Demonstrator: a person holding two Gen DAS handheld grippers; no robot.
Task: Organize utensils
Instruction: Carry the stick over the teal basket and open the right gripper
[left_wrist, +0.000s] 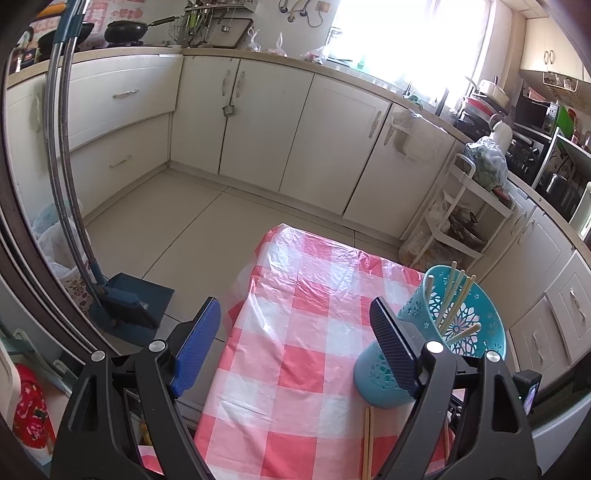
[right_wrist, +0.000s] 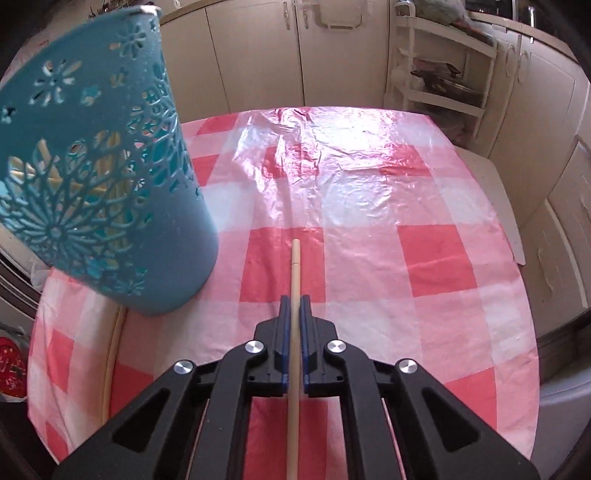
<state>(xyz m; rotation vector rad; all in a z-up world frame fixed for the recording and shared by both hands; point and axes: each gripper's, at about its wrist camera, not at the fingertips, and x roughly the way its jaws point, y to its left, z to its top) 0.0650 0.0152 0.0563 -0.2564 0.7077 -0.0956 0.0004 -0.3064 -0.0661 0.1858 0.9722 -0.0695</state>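
A teal cut-out utensil holder stands on the pink checked tablecloth, with several pale chopsticks inside it. My left gripper is open wide over the cloth with nothing between its fingers. Its right finger is just in front of the holder's left side. My right gripper is shut on a single chopstick, which runs forward between the pads with its tip over the cloth, to the right of the holder. Two more chopsticks lie on the cloth near the front edge.
A white shelf trolley stands beyond the table's far right corner. Cream kitchen cabinets line the walls. A blue broom and dustpan rest on the floor to the left of the table.
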